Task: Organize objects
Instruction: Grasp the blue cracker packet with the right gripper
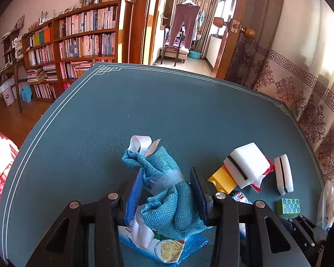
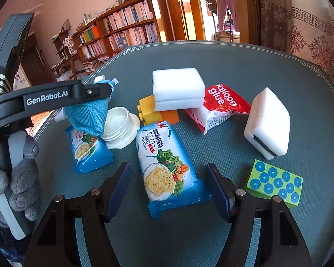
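Two tongs: left tongs (image 1: 162,191) pinching blue cloth (image 1: 164,184), lifting it off the pile.
Right tongs (image 2: 168,187): spread, straddling cracker packet (image 2: 164,166) at lower centre, ready to close.

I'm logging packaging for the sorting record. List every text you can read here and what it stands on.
"GenRobot.AI": on the black arm of the left gripper, seen from the right wrist.
"alloon glue": on the red packet; its first letter is hidden.
Asian characters and small print on the near cracker pack: too small to read surely.
The second cracker pack: print blurred.
Book spines on the bookshelf: too small.
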